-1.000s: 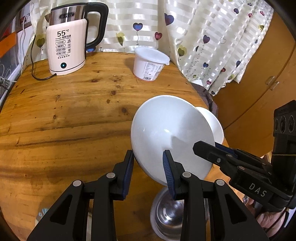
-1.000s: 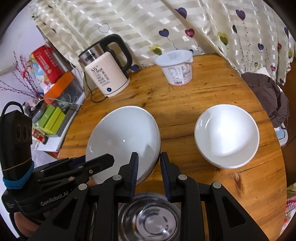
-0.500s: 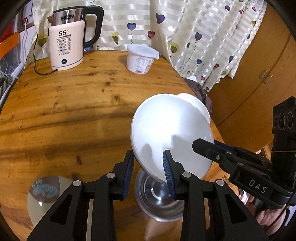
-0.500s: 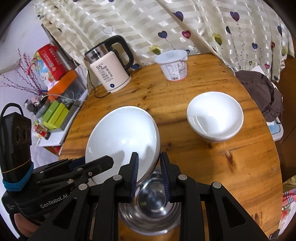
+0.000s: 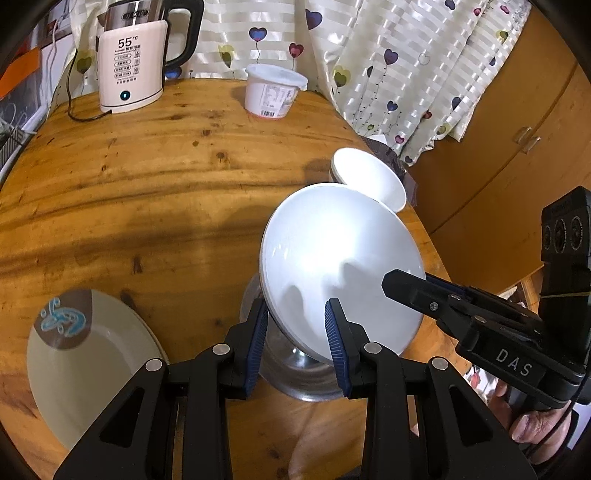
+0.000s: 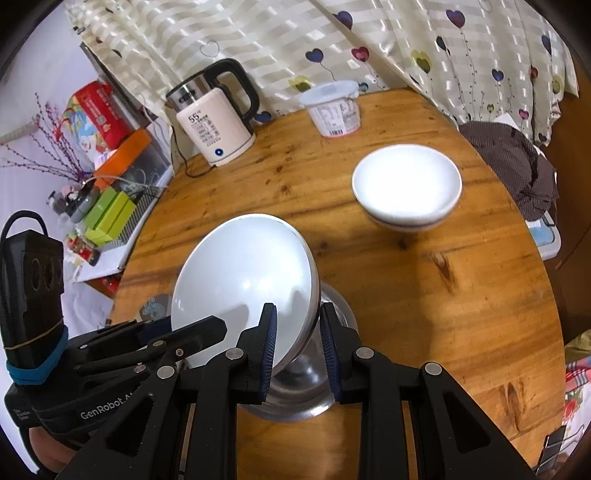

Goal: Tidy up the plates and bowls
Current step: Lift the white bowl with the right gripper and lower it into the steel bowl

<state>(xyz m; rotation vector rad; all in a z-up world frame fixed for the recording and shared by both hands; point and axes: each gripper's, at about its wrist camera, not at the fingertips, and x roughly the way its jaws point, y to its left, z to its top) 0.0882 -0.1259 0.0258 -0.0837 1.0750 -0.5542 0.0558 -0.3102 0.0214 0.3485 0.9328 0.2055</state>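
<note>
Both grippers pinch the rim of one white bowl (image 5: 340,273): the left gripper (image 5: 297,343) on its near edge, the right gripper (image 6: 297,345) on the opposite side. It hangs tilted above a steel bowl (image 6: 314,387) on the round wooden table (image 5: 147,192). Farther away stand stacked white bowls (image 6: 406,184), a kettle (image 6: 214,122) and a plastic tub (image 6: 334,109) before a heart-patterned curtain (image 6: 332,33). A plate (image 5: 85,369) lies left.
</note>
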